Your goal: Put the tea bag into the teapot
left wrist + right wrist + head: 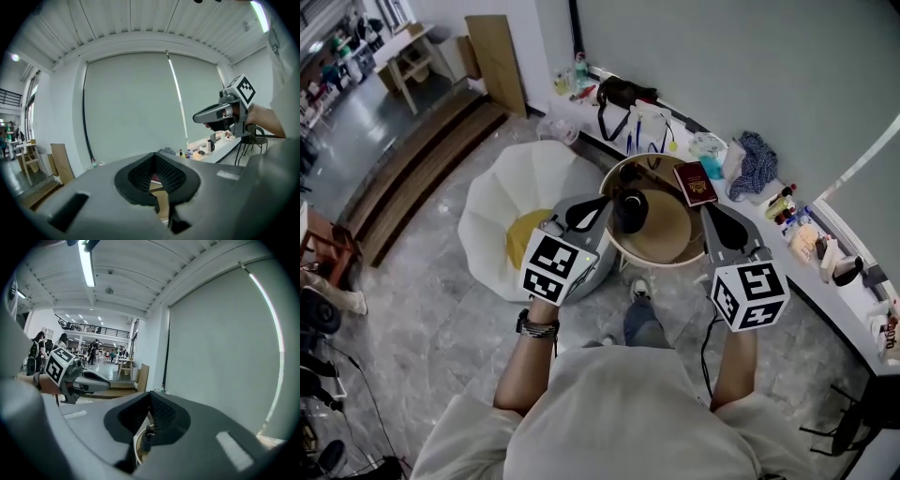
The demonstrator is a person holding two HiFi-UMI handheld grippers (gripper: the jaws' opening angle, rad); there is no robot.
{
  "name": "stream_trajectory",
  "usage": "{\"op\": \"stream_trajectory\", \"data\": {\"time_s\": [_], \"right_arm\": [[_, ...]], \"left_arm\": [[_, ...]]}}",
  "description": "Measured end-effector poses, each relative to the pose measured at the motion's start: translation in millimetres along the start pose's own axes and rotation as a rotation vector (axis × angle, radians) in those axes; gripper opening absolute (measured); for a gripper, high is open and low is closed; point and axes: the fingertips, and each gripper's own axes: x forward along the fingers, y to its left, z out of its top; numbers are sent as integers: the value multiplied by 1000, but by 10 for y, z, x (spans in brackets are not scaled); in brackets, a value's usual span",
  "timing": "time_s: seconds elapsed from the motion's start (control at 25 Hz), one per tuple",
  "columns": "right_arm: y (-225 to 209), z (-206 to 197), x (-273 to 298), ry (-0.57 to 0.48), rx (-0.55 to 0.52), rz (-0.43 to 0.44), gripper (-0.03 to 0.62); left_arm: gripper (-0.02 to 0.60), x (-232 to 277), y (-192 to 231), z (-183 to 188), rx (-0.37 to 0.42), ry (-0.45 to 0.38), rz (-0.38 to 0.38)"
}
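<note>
Over the round, raised-rim wooden worktop (667, 246) we're holding both tools level. The left tool (602, 203) is clenched on nothing beside the small black teapot (630, 208), and the right tool (712, 214) is likewise pressed closed and empty. The flat dark red packet with a gold mark (695, 183), which we're taking for the tea bag, is lying just right of the pot. We're judging the right tool should be opening wide and pinching one edge. Room is tight: the rim is blocking any slide-off, and the cluttered white ledge (769, 202) is crowding the far side.
</note>
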Motion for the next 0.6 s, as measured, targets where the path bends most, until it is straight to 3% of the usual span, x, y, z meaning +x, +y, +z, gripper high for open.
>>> {"op": "stream_trajectory", "data": {"time_s": [0.6], "right_arm": [[133, 210, -214, -36, -21, -29, 6]], "left_arm": [[6, -414, -135, 504, 53, -106, 12]]}}
